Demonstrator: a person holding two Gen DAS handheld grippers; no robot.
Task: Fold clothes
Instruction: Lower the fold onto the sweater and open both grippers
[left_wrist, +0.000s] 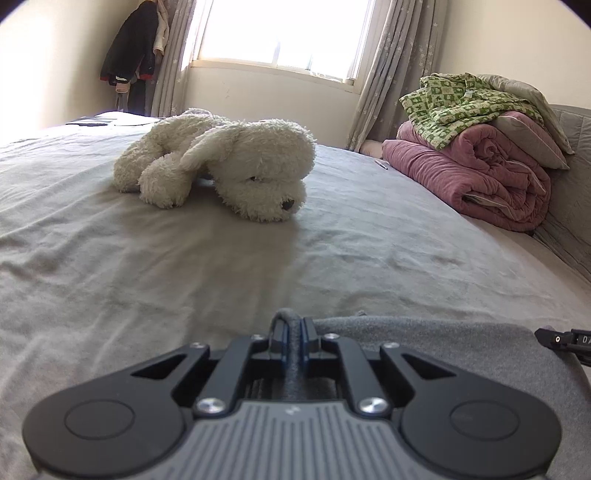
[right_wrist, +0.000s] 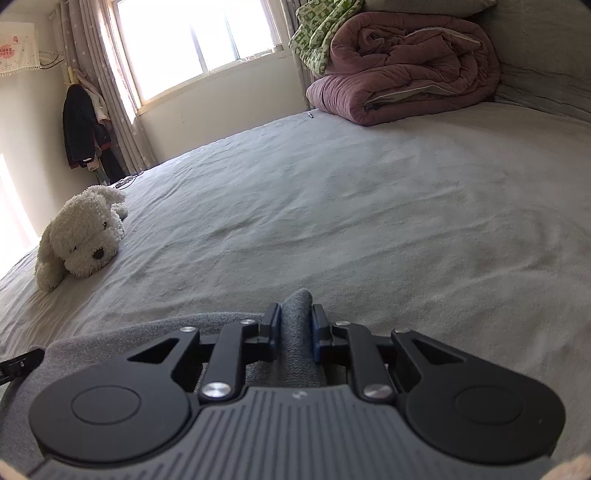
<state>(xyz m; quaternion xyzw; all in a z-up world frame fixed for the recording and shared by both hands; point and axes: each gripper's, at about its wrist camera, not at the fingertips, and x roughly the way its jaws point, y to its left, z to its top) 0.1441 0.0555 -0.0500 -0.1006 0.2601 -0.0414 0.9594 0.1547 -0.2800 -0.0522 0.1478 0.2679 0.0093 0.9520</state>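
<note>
A grey knit garment (left_wrist: 424, 343) lies on the near part of the bed, and both grippers pinch its far edge. My left gripper (left_wrist: 291, 332) is shut on a narrow fold of the grey cloth, which rises between its blue pads. In the right wrist view, my right gripper (right_wrist: 295, 321) is shut on a thicker bunch of the same garment (right_wrist: 122, 336). The right gripper's tip (left_wrist: 561, 341) shows at the far right of the left wrist view. The left gripper's tip (right_wrist: 20, 363) shows at the far left of the right wrist view. Most of the garment is hidden under the gripper bodies.
A white plush dog (left_wrist: 229, 166) lies on the grey bed sheet (left_wrist: 147, 258) ahead of the left gripper. A rolled pink quilt (left_wrist: 480, 173) with a green patterned garment (left_wrist: 458, 107) and pillows sits against the headboard at the right. Dark clothes (left_wrist: 131, 48) hang beside the window.
</note>
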